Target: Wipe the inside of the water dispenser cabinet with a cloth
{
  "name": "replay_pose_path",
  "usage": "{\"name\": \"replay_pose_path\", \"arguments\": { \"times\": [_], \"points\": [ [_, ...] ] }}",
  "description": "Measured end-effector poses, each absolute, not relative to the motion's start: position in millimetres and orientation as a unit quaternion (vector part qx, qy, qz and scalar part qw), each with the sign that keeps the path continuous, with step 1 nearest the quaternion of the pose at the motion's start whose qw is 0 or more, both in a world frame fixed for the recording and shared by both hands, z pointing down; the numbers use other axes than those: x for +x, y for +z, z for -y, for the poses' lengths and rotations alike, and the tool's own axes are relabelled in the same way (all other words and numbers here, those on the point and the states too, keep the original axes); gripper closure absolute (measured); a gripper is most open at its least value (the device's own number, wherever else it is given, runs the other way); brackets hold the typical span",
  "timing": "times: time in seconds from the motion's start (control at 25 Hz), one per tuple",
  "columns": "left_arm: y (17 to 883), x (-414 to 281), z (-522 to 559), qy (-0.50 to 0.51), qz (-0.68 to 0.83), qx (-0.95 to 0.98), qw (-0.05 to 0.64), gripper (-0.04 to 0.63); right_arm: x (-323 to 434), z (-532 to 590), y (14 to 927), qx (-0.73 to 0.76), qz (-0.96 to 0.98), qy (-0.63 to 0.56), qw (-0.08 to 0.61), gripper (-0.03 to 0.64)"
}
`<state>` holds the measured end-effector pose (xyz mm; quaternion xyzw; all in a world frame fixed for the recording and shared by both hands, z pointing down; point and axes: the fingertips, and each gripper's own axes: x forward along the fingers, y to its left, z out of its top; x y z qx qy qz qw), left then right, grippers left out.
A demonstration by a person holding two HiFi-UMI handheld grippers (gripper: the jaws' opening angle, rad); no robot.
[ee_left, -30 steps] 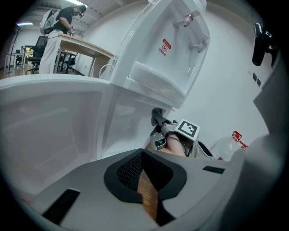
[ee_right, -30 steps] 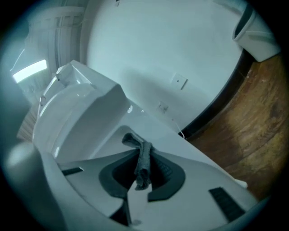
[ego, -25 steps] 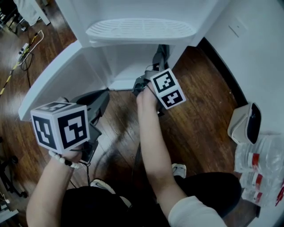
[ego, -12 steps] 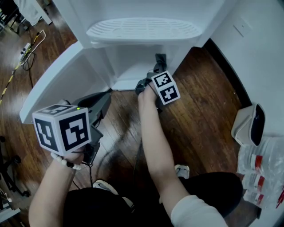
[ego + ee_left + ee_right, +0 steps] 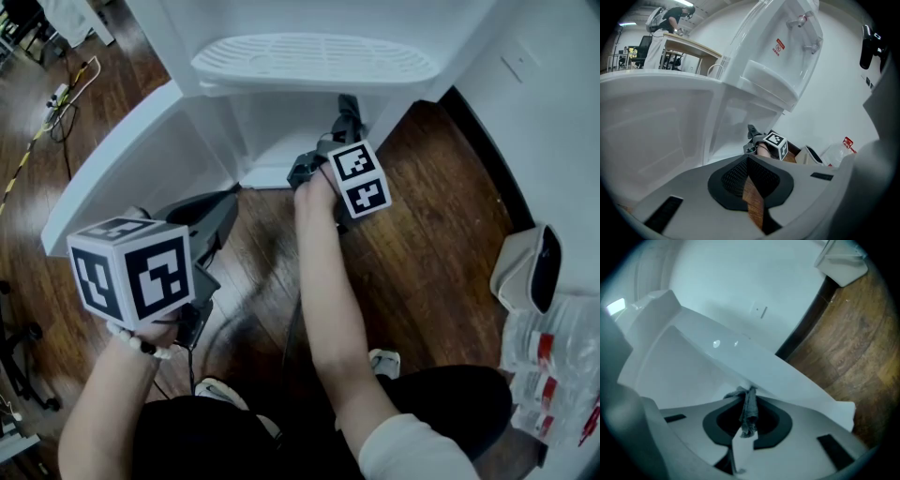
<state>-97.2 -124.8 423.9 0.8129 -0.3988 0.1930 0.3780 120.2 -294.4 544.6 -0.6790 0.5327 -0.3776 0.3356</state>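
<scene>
The white water dispenser stands with its lower cabinet open and its door swung out to the left. My right gripper reaches into the cabinet mouth on the right side. In the right gripper view it is shut on a bunched grey cloth, close to a white inner wall. My left gripper hangs low over the wooden floor in front of the door, shut and holding nothing. The left gripper view also shows the right gripper's marker cube.
A white lidded bin and plastic-wrapped packs sit on the floor at the right by the wall. Cables trail at the far left. The person's shoe is on the floor below the arms.
The right gripper has shifted slightly up and to the right at the cabinet mouth, with the cloth still in it. The left gripper has barely moved.
</scene>
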Motion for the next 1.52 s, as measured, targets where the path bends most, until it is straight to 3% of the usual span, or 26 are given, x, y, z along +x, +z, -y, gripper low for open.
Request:
{"name": "replay_pose_path", "arguments": {
  "times": [0.32,0.6,1.52],
  "points": [
    [421.2,-98.2,123.6,0.19,0.398,0.815,0.376,0.598,116.6,291.3,440.7,-0.648,-0.598,-0.285,0.376,0.572],
    [415.5,-98.0,125.1,0.194,0.398,0.818,0.367,0.598,112.9,287.7,403.5,-0.659,-0.617,-0.24,0.357,0.572],
    [421.8,-100.0,127.7,0.2,0.4,0.813,0.372,0.597,116.7,326.8,603.1,-0.69,-0.464,-0.445,0.333,0.572]
  ]
}}
